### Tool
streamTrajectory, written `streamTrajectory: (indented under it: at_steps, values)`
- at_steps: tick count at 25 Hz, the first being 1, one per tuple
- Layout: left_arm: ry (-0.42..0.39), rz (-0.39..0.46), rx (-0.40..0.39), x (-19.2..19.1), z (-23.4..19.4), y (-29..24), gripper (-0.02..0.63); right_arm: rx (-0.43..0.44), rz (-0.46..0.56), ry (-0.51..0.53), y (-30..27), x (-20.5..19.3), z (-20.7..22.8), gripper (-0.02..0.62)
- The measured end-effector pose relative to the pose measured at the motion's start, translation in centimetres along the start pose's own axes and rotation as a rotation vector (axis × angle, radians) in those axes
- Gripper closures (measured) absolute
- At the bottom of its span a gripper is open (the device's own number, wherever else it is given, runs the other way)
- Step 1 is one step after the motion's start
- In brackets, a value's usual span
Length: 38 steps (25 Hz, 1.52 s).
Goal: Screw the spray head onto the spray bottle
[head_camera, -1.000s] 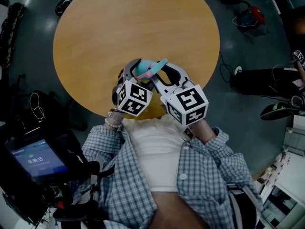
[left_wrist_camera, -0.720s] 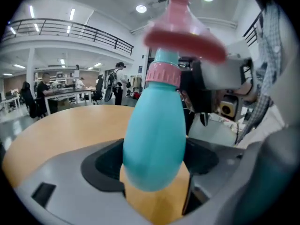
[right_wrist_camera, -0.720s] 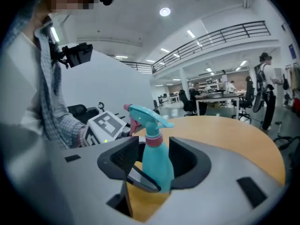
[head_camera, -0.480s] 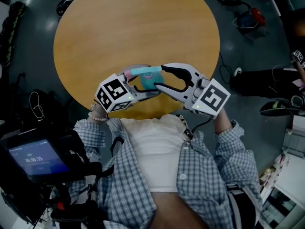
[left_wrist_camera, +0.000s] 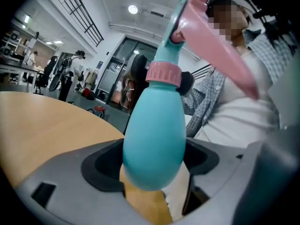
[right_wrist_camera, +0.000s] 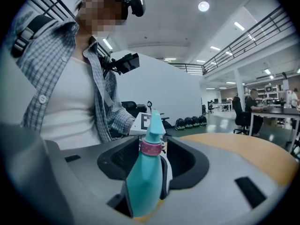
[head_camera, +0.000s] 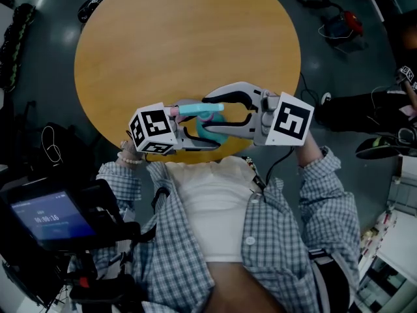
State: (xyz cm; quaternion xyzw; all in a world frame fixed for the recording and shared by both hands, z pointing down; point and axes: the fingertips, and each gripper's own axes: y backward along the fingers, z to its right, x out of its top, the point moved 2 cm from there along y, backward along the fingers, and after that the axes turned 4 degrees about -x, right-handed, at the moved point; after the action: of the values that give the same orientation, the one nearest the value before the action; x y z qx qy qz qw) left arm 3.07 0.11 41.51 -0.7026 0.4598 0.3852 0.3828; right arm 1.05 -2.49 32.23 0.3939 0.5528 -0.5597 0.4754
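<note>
Spray bottle (left_wrist_camera: 152, 139), teal and egg-shaped, is held upright in the air over the round wooden table (head_camera: 163, 44), near its 6 o'clock edge and just in front of the person's chest. The left gripper (left_wrist_camera: 151, 161) comes in from the bottle's 9 o'clock in the head view. Its jaws are clenched on the lower belly of the bottle and appear to carry it alone. The spray head (right_wrist_camera: 154, 123) already sits on the neck, with its pink collar (left_wrist_camera: 164, 74) down against the shoulder; whether the thread is fully tight cannot be told. The right gripper (right_wrist_camera: 153, 163) faces in from 3 o'clock. Its jaws have just been opening and stand wide and released, with the bottle between them but not pressed by the pads. The step in hand looks like a let-go between turns of the collar, or the end of tightening. If more turning is wanted, the next move calls for settling the right jaws on that narrow collar rather than the rounded belly. They would then close and twist clockwise as seen from above, while the left grip keeps the body from spinning.
</note>
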Motion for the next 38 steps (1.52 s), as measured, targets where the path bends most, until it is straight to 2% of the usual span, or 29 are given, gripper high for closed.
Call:
streamTrajectory:
  at_steps: [3, 4, 7, 14, 18, 23, 26, 29, 32, 36, 38]
  values:
    - [0.01, 0.0, -0.013, -0.1, 0.2, 0.1, 0.213, 0.037, 0.002, 0.026, -0.4, 0.2, -0.3, 0.425]
    - [0.008, -0.004, -0.008, -0.2, 0.2, 0.1, 0.213, 0.046, -0.002, 0.031, -0.4, 0.1, -0.4, 0.451]
    - [-0.003, -0.027, 0.055, -0.6, -0.6, 0.2, 0.213, 0.015, -0.032, 0.034, -0.4, -0.5, -0.2, 0.465]
    - [0.019, -0.038, 0.343, -1.6, -4.1, 0.9, 0.213, -0.335, -0.103, 0.051, -1.1, -2.3, 1.6, 0.469]
    - [0.033, -0.063, 0.514, -2.2, -5.9, 1.5, 0.213, -0.55, -0.086, -0.054, -0.9, -3.4, 3.1, 0.471]
    - [0.002, -0.137, 0.736, -3.5, -8.0, 1.9, 0.213, -0.799, -0.086, -0.195, -0.3, -4.9, 4.6, 0.471]
    - [-0.019, -0.182, 0.876, -3.6, -9.0, 2.2, 0.213, -0.92, -0.057, -0.287, 0.1, -5.4, 5.1, 0.471]
    - [-0.01, -0.236, 1.002, -3.5, -9.7, 2.5, 0.213, -1.006, -0.032, -0.355, 0.4, -5.8, 5.5, 0.471]
    - [0.01, -0.239, 0.997, -3.8, -9.8, 2.4, 0.213, -1.004, -0.041, -0.352, 0.3, -6.0, 5.7, 0.471]
    - [0.031, -0.203, 0.898, -4.3, -9.6, 2.4, 0.213, -0.849, -0.078, -0.274, -0.3, -6.1, 5.5, 0.467]
    - [0.033, -0.175, 0.85, -4.1, -9.5, 2.7, 0.213, -0.763, -0.087, -0.227, -0.4, -5.9, 5.0, 0.402]
